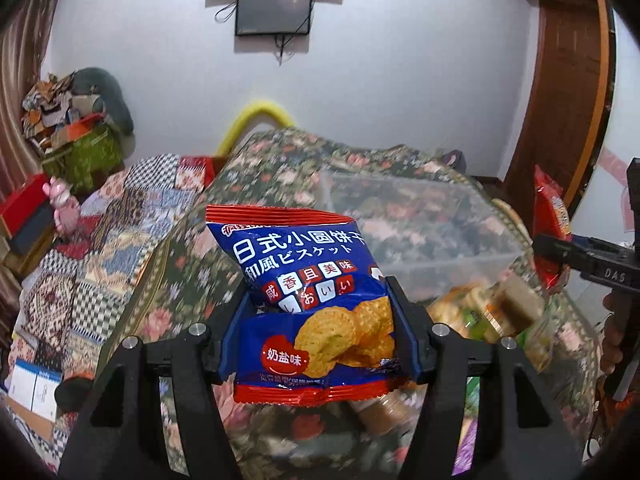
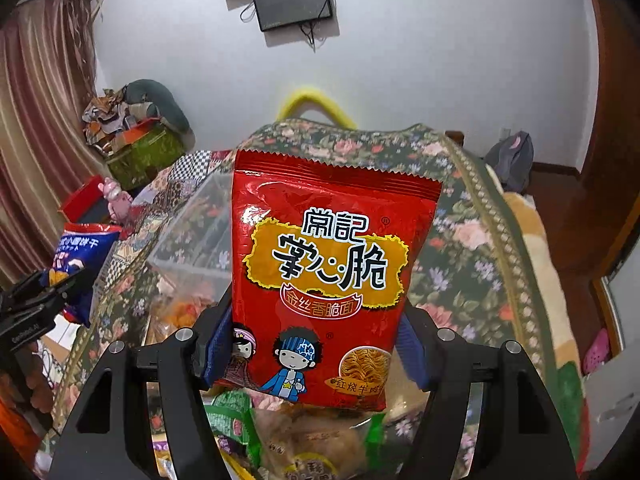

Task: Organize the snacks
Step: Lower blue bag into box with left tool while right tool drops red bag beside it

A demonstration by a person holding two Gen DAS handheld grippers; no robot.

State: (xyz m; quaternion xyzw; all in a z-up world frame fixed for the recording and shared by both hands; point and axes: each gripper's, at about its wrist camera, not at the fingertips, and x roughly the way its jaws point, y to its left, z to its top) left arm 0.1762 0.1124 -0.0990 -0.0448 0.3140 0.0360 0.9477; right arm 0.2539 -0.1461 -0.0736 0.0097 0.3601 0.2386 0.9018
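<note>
Left wrist view: left gripper (image 1: pixel 318 320) clamped on a blue biscuit packet (image 1: pixel 308 300), blue pads pressing both sides of its lower half, packet upright and lifted above the floral cloth (image 1: pixel 192 248) covering the bench. Clear plastic bin (image 1: pixel 420 232) sits on the cloth behind and to the right of the packet, see-through walls, contents hard to judge. Pile of loose snacks (image 1: pixel 492 312) lies just in front of the bin, blurred. At far right edge the right gripper (image 1: pixel 556 248) shows side-on, holding a red noodle packet (image 1: pixel 550 220). Two dark screens (image 1: pixel 274 12) hang on the white wall.

Right wrist view: right gripper (image 2: pixel 316 348) closed on the red noodle packet (image 2: pixel 324 280), pads gripping its lower sides, packet upright and off the surface, filling centre frame. Clear plastic bin (image 2: pixel 192 240) is behind-left of it on the floral cloth (image 2: pixel 460 248). Loose snacks (image 2: pixel 280 436) are heaped directly under the packet, green and clear wrappers visible. Left gripper (image 2: pixel 60 284) at far left edge carries the blue biscuit packet (image 2: pixel 86 256), well apart from the red one.
</note>
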